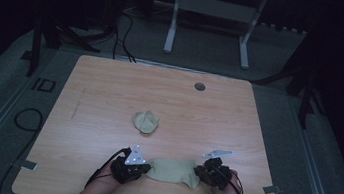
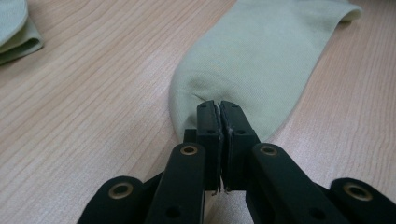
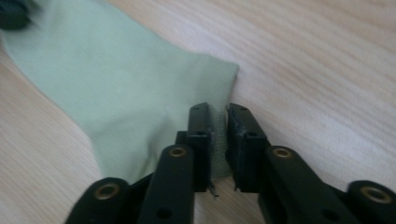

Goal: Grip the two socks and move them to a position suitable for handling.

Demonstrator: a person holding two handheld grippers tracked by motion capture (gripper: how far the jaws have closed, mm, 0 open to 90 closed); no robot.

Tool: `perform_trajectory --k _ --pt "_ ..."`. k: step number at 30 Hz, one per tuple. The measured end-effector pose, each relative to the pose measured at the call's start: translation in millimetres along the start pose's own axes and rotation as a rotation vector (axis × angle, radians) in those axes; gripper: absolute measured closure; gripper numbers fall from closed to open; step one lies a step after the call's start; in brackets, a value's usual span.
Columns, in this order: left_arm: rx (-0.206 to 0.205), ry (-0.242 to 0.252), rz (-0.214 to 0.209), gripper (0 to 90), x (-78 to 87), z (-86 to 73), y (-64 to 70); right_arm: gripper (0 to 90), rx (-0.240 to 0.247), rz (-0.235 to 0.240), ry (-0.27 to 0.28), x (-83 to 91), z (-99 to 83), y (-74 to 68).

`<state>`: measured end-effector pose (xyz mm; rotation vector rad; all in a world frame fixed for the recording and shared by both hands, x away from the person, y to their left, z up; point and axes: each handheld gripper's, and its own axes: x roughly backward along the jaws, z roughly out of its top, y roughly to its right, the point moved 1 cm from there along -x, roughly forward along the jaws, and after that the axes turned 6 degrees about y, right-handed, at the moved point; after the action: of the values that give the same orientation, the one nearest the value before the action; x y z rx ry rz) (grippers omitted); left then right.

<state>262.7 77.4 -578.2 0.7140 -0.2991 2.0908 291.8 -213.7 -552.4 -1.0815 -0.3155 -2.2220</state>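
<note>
Right now a pale green sock (image 1: 172, 172) is lying flat near the front edge of the wooden bench (image 1: 110, 94), stretched btwn the two grippers. The left gripper (image 1: 143, 168) is pinching the sock's rounded end, jaws pressed tight w/ a bit of fabric puckering btwn them, per the left gripper view (image 2: 219, 112). The right gripper (image 1: 199, 171) is holding the opposite end; in the right gripper view (image 3: 218, 121) its jaws are standing slightly apart w/ the sock's edge (image 3: 140, 93) sitting btwn them. A 2nd sock, bunched up (image 1: 146, 122), is resting farther back, around mid-bench, well apart from the grippers. A person's hands are coming in from the bottom of the high view.
</note>
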Motion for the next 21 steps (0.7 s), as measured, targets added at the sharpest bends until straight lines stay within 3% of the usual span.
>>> perform_trajectory --k 3,5,6,8,12,16,19,21 --pt "0.008 -0.002 -0.009 86.5 0.3 0.2 -1.5 75.5 -0.011 -0.014 -0.005 2.1 -0.4 2.6" --pt "0.016 -0.003 0.000 81.2 2.7 1.1 -4.9 74.3 -0.007 -0.052 0.002 6.2 1.4 4.8" --pt "0.037 0.012 0.000 81.1 5.4 1.5 -7.5 74.5 -0.011 -0.053 0.012 8.9 2.6 5.7" --pt "0.084 0.056 -0.021 81.6 11.9 4.4 -10.1 79.7 -0.023 -0.011 0.064 14.8 5.6 3.2" --pt "0.057 0.071 -0.028 83.2 13.4 11.1 -1.5 83.1 0.024 0.001 0.107 12.3 13.4 -11.4" --pt "0.034 0.042 -0.049 84.8 3.8 11.1 7.1 84.3 0.055 0.006 0.096 0.8 14.9 -17.6" --pt "0.044 0.031 -0.053 86.1 -0.6 9.7 6.0 84.3 0.056 0.029 0.102 -3.9 12.7 -18.9" --pt "0.050 0.012 -0.030 86.2 -4.8 8.4 2.3 84.3 0.054 0.028 0.078 -10.5 9.1 -20.1"
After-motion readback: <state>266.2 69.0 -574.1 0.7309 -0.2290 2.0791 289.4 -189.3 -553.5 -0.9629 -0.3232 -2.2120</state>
